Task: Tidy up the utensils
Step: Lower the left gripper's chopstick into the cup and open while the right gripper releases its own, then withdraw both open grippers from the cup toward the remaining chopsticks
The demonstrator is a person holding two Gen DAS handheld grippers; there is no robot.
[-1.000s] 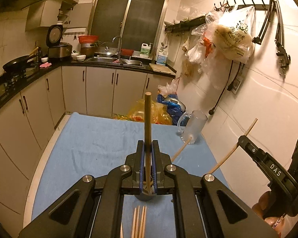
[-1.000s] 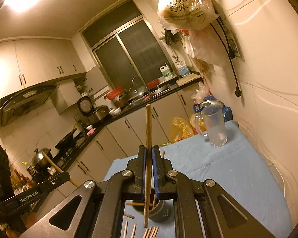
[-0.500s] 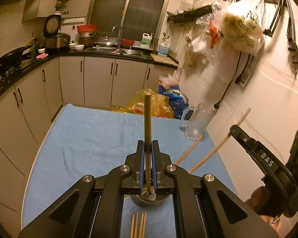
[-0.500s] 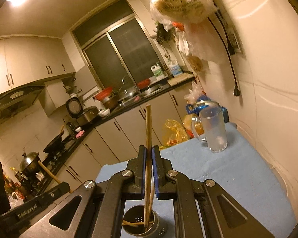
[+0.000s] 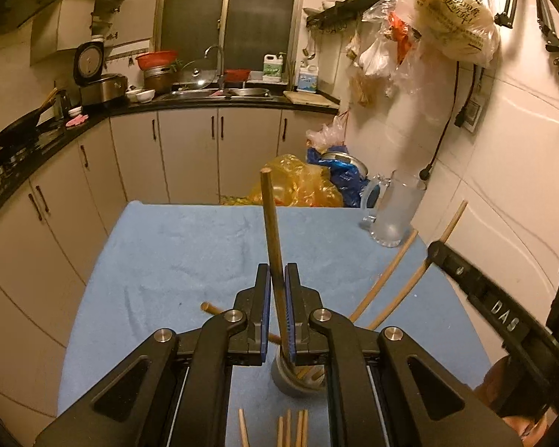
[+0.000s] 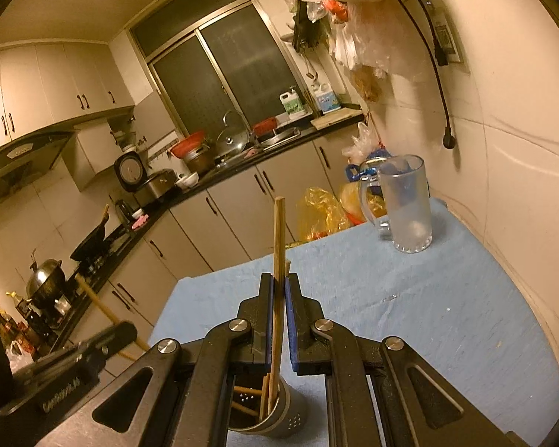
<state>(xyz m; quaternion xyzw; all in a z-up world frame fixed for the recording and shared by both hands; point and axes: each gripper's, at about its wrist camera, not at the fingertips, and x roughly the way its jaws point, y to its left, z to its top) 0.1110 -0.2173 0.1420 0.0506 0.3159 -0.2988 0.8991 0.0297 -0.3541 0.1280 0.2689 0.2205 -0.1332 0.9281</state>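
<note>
The left gripper (image 5: 276, 309) has its jaws a little apart, with one chopstick (image 5: 274, 246) leaning loose between them. The right gripper (image 6: 278, 316) is the same, with one chopstick (image 6: 278, 260) between its jaws. Both sticks reach down into one metal cup (image 6: 279, 415) just below the grippers. Four more chopsticks (image 5: 290, 428) lie on the blue cloth (image 5: 190, 246) near the cup. One glass mug (image 6: 406, 205) stands far behind it.
</note>
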